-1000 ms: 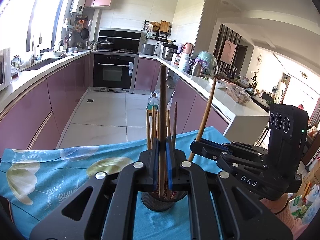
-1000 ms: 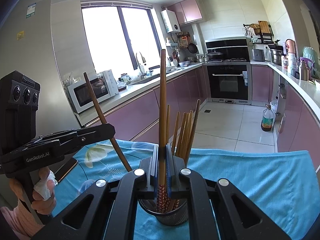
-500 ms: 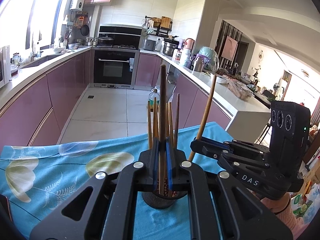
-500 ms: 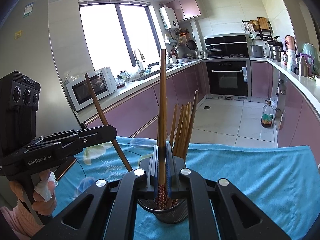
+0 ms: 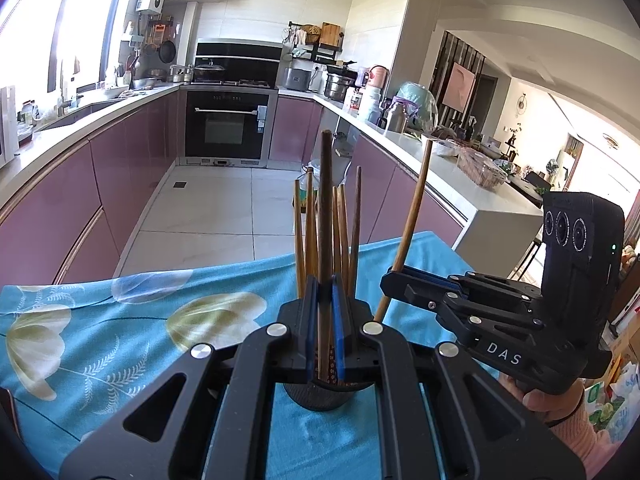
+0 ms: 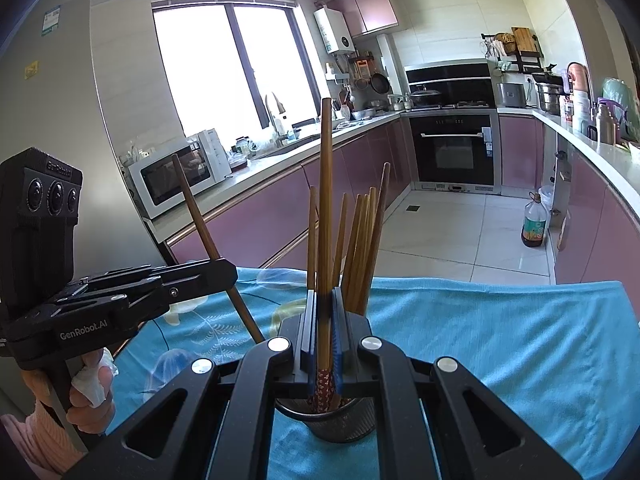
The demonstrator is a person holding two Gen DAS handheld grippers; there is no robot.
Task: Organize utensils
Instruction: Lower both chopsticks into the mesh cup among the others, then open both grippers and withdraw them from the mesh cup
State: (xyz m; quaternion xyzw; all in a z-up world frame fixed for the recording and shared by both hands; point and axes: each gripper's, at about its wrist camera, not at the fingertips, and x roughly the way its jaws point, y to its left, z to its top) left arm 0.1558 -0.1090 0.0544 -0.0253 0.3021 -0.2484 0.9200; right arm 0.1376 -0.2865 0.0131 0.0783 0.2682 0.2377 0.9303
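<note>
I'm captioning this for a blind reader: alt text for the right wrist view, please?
The right tool grips one chopstick upright above a dark mesh holder of chopsticks on a blue cloth; at left, the left tool grips another chopstick.

A home kitchen: mauve cabinets (image 5: 132, 152) run under pale counters (image 6: 280, 164), with a built-in oven (image 5: 228, 128), a microwave (image 6: 176, 176), a sink tap (image 6: 276, 116) by the window (image 6: 232, 68), hanging pans (image 6: 378, 82), and a dining area (image 5: 532, 184) beyond.
</note>
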